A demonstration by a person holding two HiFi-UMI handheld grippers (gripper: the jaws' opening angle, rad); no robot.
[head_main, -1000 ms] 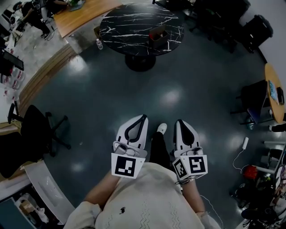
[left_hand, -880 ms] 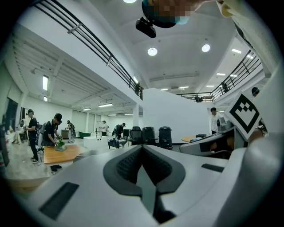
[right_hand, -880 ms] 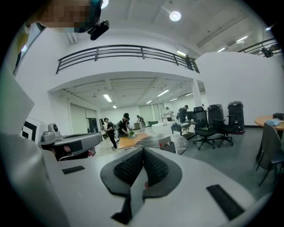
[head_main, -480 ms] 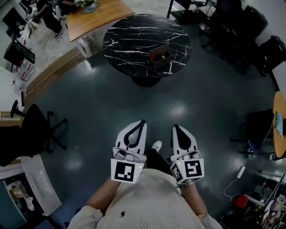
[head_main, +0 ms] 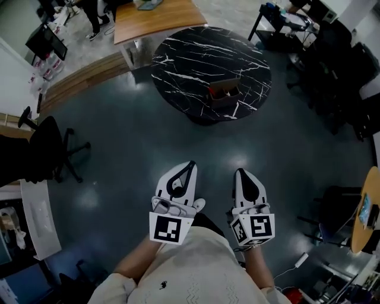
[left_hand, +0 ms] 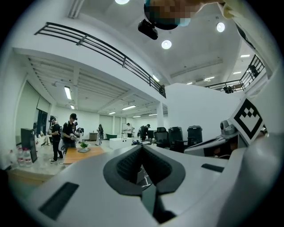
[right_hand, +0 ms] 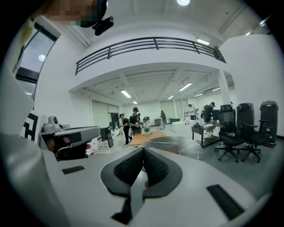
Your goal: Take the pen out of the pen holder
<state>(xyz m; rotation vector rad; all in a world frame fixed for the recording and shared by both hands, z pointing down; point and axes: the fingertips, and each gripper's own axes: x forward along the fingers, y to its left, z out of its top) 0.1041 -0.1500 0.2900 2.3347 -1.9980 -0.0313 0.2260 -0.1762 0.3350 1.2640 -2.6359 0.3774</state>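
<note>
My left tongs [head_main: 190, 163] and right tongs [head_main: 238, 171] sit pressed together, empty, over open floor [head_main: 127, 139] well short of the round counter [head_main: 190, 56], pen holder [head_main: 224, 94] toward its near edge.

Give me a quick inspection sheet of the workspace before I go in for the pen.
Surface: round black marble table, well ahead of both grippers.
Job's things: brown box on the table, likely the pen holder; contents too small to tell.
Clutter: nothing seen.
Grippers: left gripper and right gripper held low near the body, jaws together, empty.
Cables: white lead on the floor at right.
Surroundings: office chair at left, wooden table beyond.
</note>
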